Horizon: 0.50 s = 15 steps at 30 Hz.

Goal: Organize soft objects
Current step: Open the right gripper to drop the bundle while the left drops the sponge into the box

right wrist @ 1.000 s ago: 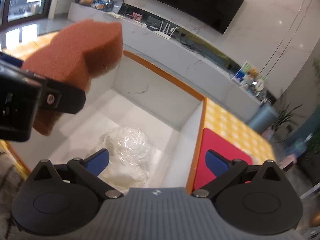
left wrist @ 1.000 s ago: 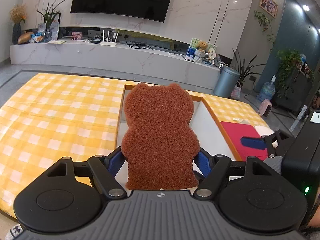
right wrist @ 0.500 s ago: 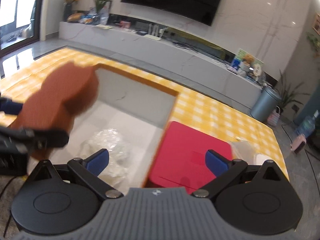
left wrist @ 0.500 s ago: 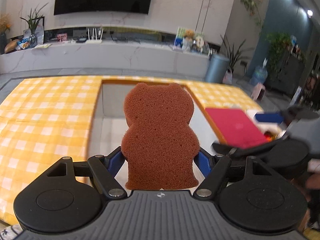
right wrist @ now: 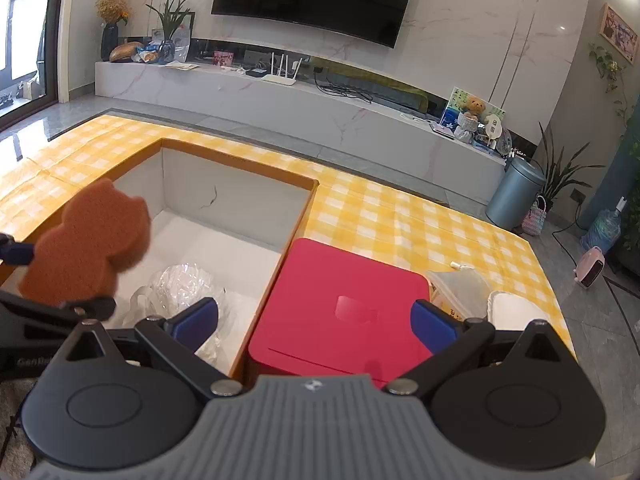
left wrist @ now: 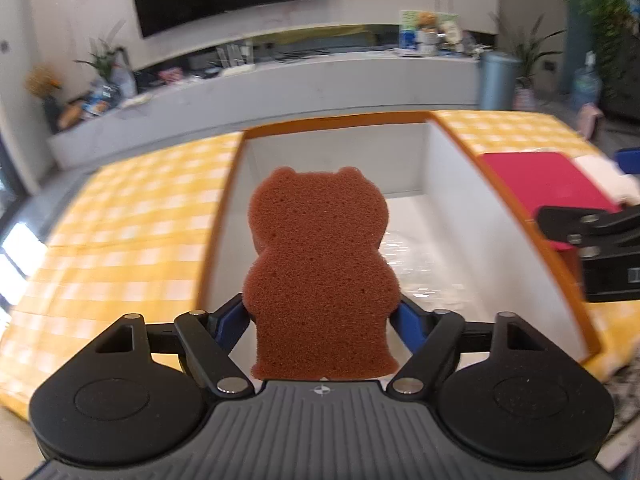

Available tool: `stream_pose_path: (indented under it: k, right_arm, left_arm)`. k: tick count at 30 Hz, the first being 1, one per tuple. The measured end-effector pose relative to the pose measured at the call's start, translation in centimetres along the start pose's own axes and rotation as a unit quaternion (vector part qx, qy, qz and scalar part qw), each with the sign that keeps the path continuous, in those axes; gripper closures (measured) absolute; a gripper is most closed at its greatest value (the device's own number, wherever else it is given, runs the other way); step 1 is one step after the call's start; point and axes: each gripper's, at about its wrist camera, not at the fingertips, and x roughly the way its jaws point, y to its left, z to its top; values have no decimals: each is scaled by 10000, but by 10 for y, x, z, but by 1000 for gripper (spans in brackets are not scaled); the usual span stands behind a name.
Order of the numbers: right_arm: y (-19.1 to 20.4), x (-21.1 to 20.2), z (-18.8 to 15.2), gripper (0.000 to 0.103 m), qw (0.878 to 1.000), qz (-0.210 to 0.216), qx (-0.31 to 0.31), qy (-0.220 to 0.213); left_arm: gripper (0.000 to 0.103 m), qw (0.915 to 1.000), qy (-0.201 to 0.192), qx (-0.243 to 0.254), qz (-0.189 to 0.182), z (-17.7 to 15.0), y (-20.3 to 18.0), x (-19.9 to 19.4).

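Observation:
A brown bear-shaped sponge (left wrist: 320, 264) stands upright between the blue pads of my left gripper (left wrist: 320, 320). Its jaws are opening, though the pads still touch the sponge's sides. The sponge hangs over a white box with an orange rim (left wrist: 336, 122), and a crumpled clear plastic bag (left wrist: 424, 264) lies on the box floor. In the right wrist view the sponge (right wrist: 92, 244) sits at the left over the box (right wrist: 240, 164) and the bag (right wrist: 188, 284). My right gripper (right wrist: 316, 320) is open and empty above a red lid (right wrist: 340, 304).
A yellow checked cloth (right wrist: 400, 216) covers the table around the box. Right of the red lid lie a clear plastic container (right wrist: 460, 288) and a white item (right wrist: 516, 308). Behind the table runs a long marble TV bench (right wrist: 280, 100).
The left gripper swung until the box lies straight under the sponge. The right gripper moved right, from over the box and bag to over the red lid.

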Motion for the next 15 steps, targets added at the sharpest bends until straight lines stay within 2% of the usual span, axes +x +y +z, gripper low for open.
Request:
stream_pose_path:
  k: [4, 7, 9, 15]
  right_arm:
    - [1, -1, 0, 3, 10000, 14, -34, -29]
    - [2, -1, 0, 3, 10000, 11, -58, -25]
    - [3, -1, -2, 2, 10000, -10, -72, -19]
    - [4, -1, -2, 3, 10000, -15, -86, -5]
  left_arm:
    - [6, 9998, 52, 73, 185, -1, 2, 1]
    - [3, 9996, 93, -83, 271, 1, 6, -1]
    - [0, 9997, 85, -211, 84, 2, 11, -2]
    - [0, 9971, -8, -567, -509, 3, 23, -8]
